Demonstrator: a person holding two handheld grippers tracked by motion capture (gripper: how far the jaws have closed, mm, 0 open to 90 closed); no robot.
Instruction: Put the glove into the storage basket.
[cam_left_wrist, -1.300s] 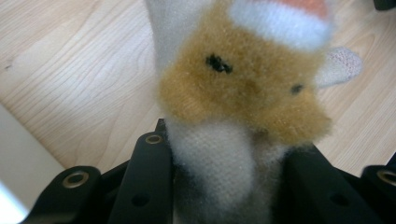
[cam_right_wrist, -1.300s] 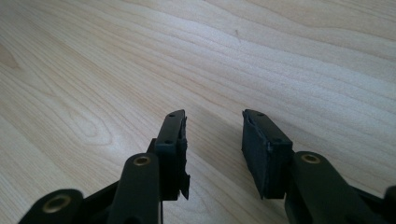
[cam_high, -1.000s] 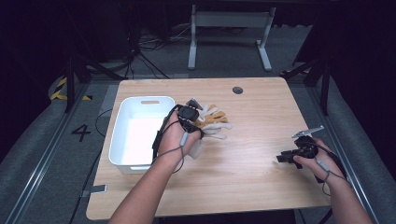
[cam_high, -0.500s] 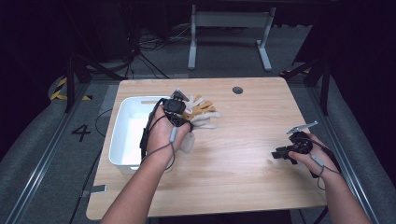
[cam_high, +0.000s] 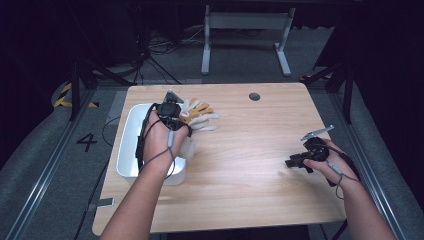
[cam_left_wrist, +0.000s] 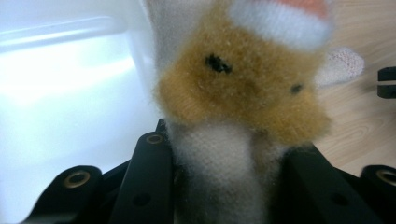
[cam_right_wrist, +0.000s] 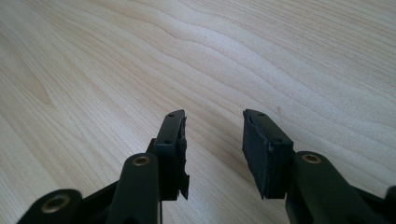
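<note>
Left gripper: we see its black jaws clamped on a fuzzy tan-and-white knitted glove with a bear-like face; in the left gripper view the white cuff is pinched between the two jaws.
Glove's place: we read it as lifted off the light wooden table, near the far left corner, with its pale fingers fanning out toward the table's middle, just beside the far right rim of the white rectangular plastic bin.
Bin: it stands along the table's left edge, and what we can see of the inside looks bare and white.
Right gripper: we find it near the right edge, jaws partway apart with nothing between them, only bare wood grain beyond the pads.
Done so far: we judge that the pick-up is finished, since the glove is firmly gripped and off the surface.
Left to do: we think the glove has yet to be carried over the bin's rim and released inside; it is not yet clearly above the opening.
Risk: we expect the dangling fingers could catch on the rim.
</note>
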